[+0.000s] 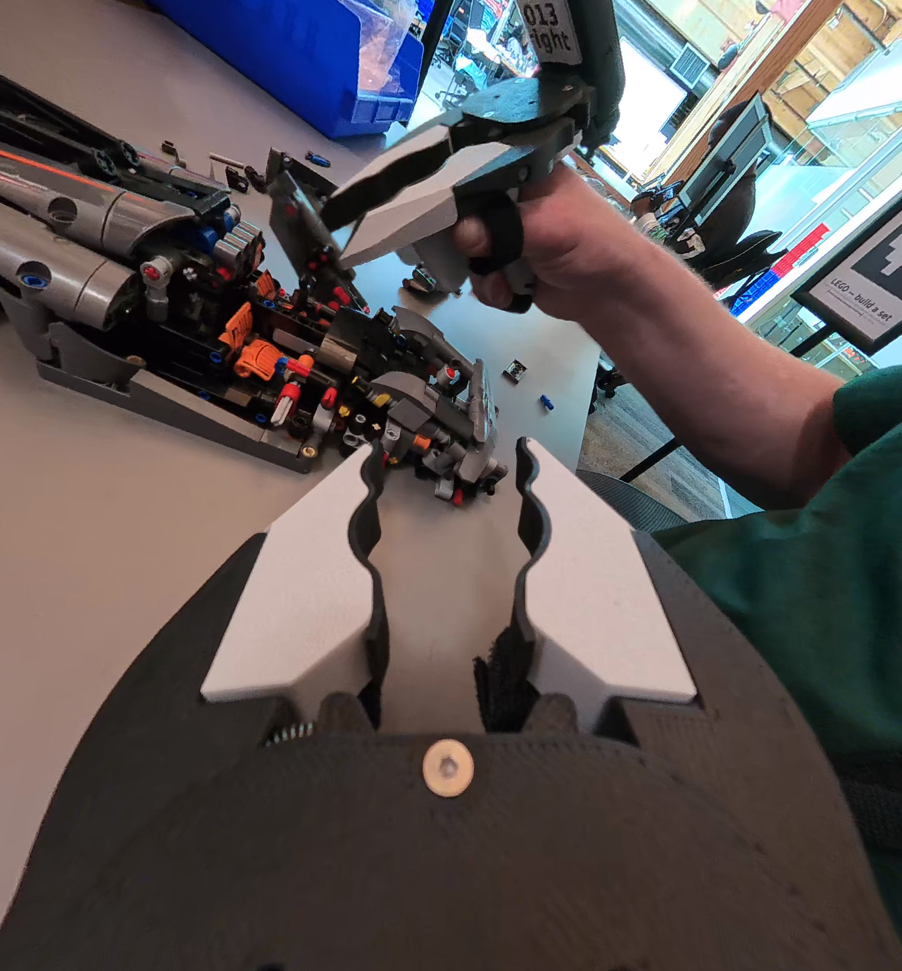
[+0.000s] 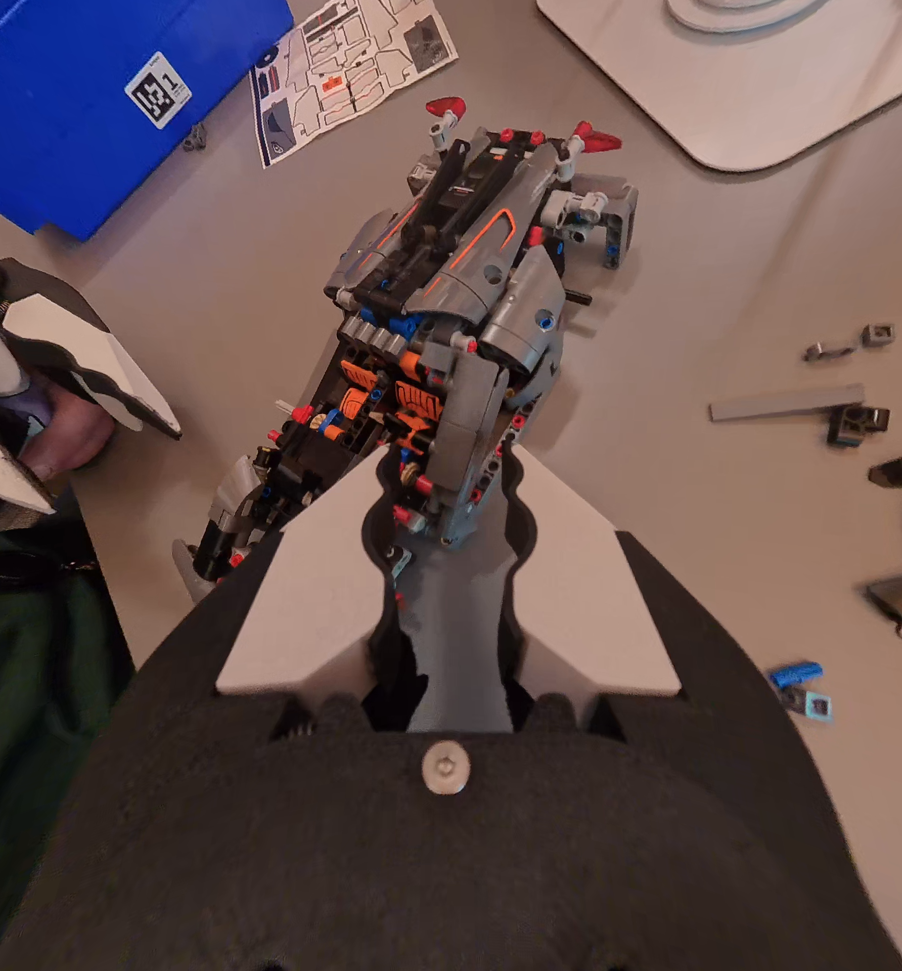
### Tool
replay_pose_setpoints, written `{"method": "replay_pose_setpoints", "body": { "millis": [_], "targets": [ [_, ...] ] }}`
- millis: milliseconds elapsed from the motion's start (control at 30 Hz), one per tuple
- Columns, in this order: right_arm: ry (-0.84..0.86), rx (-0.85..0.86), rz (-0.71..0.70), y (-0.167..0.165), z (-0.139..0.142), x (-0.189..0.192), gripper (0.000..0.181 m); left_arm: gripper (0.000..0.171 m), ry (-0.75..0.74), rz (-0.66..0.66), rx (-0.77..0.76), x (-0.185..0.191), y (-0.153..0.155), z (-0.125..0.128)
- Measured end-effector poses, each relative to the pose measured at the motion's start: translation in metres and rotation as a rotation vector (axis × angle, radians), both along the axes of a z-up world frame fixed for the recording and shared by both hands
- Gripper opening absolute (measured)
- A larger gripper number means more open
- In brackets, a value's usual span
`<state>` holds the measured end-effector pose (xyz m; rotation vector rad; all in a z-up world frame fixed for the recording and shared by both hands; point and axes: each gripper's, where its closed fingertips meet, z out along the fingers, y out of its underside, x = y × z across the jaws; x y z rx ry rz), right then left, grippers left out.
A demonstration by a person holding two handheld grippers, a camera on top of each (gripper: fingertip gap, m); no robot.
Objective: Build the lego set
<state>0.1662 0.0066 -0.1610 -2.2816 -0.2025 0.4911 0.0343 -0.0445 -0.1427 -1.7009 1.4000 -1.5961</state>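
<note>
The partly built Lego car (image 1: 191, 320), grey and black with orange trim, lies on the grey table (image 1: 70, 525); it also shows in the right wrist view (image 2: 438, 294). My left gripper (image 1: 449, 452) is open and empty, just off the car's near end. My right gripper (image 2: 449, 457) is open, its fingers either side of an upright grey side panel (image 2: 464, 420) on the car. In the left wrist view the right gripper (image 1: 336, 239) comes down over the car from the right. I cannot tell if its pads touch the panel.
A blue bin (image 2: 86, 105) and a printed sheet (image 2: 349, 68) lie beyond the car. A white board (image 2: 753, 79) is at the far right. Loose grey parts (image 2: 806, 410) and a blue pin (image 2: 795, 672) lie to the right. The table edge (image 1: 590, 378) is close.
</note>
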Motion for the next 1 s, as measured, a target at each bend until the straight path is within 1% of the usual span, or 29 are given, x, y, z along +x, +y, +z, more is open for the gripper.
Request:
{"method": "replay_pose_setpoints", "body": {
  "millis": [100,167,200,267,333,400,533,567,700,833,900,1000],
  "targets": [
    [0.015,-0.055,0.009,-0.014,-0.002,0.0,0.039,0.05,0.008,0.011,0.022,0.001,0.0,-0.001],
    [0.024,-0.134,0.039,-0.03,-0.01,-0.006,0.039,0.05,0.027,0.012,0.044,0.001,-0.001,-0.004],
    [0.037,-0.134,0.032,-0.033,-0.009,-0.008,0.036,0.05,0.026,0.02,0.056,0.001,-0.001,-0.004],
    [0.072,-0.154,0.045,-0.04,-0.009,-0.015,0.043,0.05,0.026,0.019,0.054,0.0,-0.002,-0.004],
    [0.053,-0.122,0.022,-0.042,-0.007,-0.015,0.042,0.051,0.029,0.017,0.048,-0.001,-0.003,-0.004],
    [0.089,-0.114,0.018,-0.049,-0.004,-0.019,0.04,0.051,0.043,0.008,0.062,-0.002,-0.007,-0.006],
    [0.164,-0.199,0.061,-0.074,-0.015,-0.032,0.05,0.051,0.049,0.016,0.071,-0.007,-0.009,-0.007],
    [0.16,-0.207,0.059,-0.077,-0.018,-0.033,0.052,0.051,0.046,0.02,0.07,-0.008,-0.009,-0.007],
    [0.155,-0.211,0.052,-0.081,-0.019,-0.038,0.052,0.05,0.047,0.063,0.083,-0.022,0.001,-0.007],
    [0.15,-0.227,0.067,-0.081,-0.022,-0.045,0.046,0.049,0.005,0.101,0.079,-0.036,0.009,-0.001],
    [0.163,-0.228,0.08,-0.08,-0.021,-0.051,0.039,0.049,-0.003,0.109,0.082,-0.042,0.011,0.0],
    [0.165,-0.235,0.067,-0.075,-0.023,-0.063,0.041,0.05,-0.015,0.115,0.102,-0.051,0.014,0.001]
  ]
}}
